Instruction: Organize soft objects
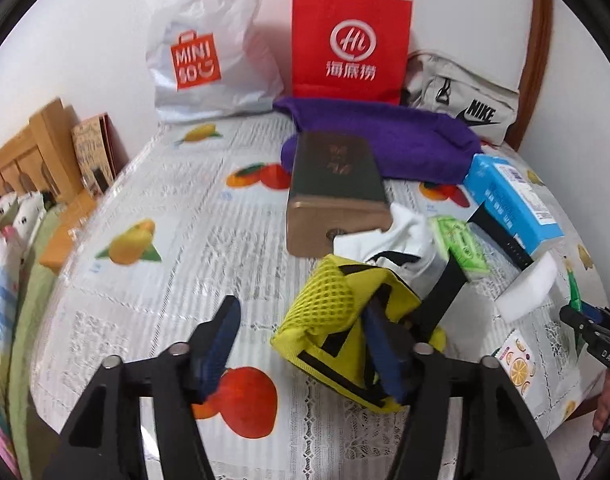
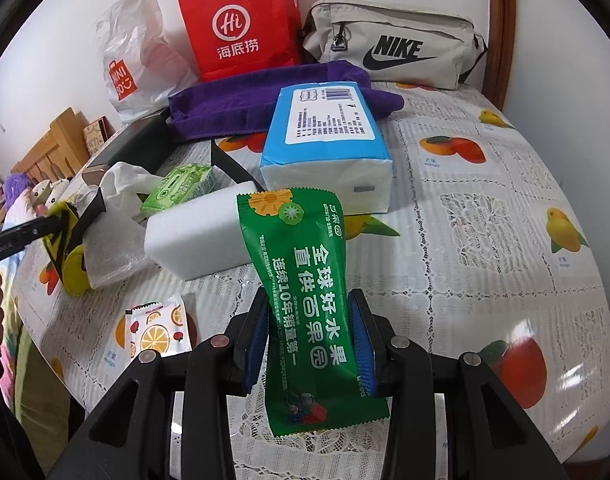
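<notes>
Right tool (image 2: 311,344) pinches the light, crinkly green packet (image 2: 305,300) mid-length, likely slippery; left tool (image 1: 301,344) gapes beside the floppy yellow mesh pouch (image 1: 345,320).

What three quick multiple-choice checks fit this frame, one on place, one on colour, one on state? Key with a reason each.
1. Where is the purple towel?
A. In front of the red paper bag
B. Inside the beige Nike bag
C. Under the white foam block

2. What colour is the packet in the right gripper?
A. Red
B. Green
C. Purple

3. How does the left gripper stand?
A. Shut on the brown box
B. Open, with one finger against the yellow mesh pouch
C. Shut on the blue tissue pack

Key:
1 A: the towel lies on the tablecloth just before the red bag.
2 B: the wrapper between the blue pads is green with white print.
3 B: the pads stand well apart with nothing pinched, and the pouch lies by the right-hand finger.
</notes>
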Demonstrator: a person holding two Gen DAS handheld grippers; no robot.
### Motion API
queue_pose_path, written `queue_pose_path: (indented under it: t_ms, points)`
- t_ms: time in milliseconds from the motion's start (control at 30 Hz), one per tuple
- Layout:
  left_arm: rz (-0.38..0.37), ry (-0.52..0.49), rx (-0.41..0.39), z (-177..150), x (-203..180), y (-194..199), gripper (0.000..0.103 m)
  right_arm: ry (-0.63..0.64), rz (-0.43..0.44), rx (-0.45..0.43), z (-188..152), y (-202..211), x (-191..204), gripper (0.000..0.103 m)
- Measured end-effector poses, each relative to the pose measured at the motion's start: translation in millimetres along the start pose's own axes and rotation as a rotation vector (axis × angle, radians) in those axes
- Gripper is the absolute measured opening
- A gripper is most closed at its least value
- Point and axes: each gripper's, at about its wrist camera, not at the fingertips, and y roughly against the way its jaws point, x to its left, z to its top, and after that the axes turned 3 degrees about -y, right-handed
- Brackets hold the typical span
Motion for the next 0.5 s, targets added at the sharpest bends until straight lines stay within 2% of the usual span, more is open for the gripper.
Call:
queue_pose_path:
  t_ms: [167, 333, 500]
  points:
    - [-0.068, -0.048, -0.038, 4, -12, 15, 0.062, -0.008, -0.002, 0.019, -1, -7, -1, 0.038]
    - [-0.024, -0.039, -0.065, 9, -7, 24, 0.066, -0.012, 0.001, 0.018, -1, -8, -4, 0.038]
    - [-0.120, -0.097, -0.064, 5, -24, 25, 0.066, -0.021, 0.006, 0.017, -3, -9, -6, 0.039]
